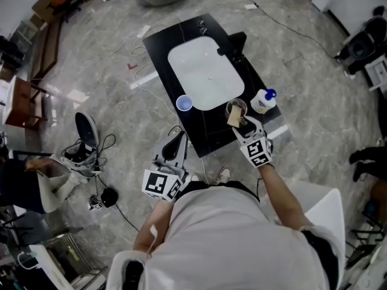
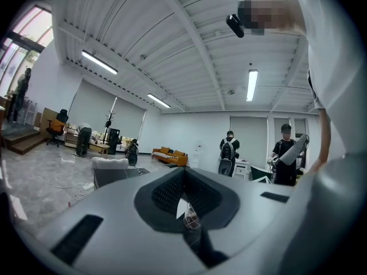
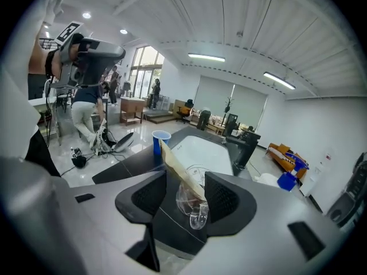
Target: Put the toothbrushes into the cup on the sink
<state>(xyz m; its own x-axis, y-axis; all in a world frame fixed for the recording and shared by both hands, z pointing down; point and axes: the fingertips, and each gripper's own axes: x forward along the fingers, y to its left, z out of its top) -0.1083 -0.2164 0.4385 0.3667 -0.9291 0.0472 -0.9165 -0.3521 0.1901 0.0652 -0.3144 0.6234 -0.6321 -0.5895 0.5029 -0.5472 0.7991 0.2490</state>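
Observation:
A clear glass cup (image 1: 237, 106) stands on the black sink counter (image 1: 202, 135) at its near right edge, with a tan toothbrush packet (image 1: 234, 118) leaning in it. My right gripper (image 1: 243, 127) is open right behind the cup. In the right gripper view the cup (image 3: 193, 209) and packet (image 3: 179, 172) sit between the spread pads (image 3: 150, 196), and neither pad presses on them. My left gripper (image 1: 175, 148) hangs low by the counter's near left corner, jaws together. Its own view points at the room and ceiling, and the left gripper (image 2: 186, 209) shows no held thing I can make out.
A blue cup (image 1: 184, 103) stands left of the white basin (image 1: 205, 71). A black faucet (image 1: 233, 43) rises at the far side. A white bottle with a blue cap (image 1: 263, 100) stands right of the glass cup. Cables and gear (image 1: 91, 150) litter the floor on the left.

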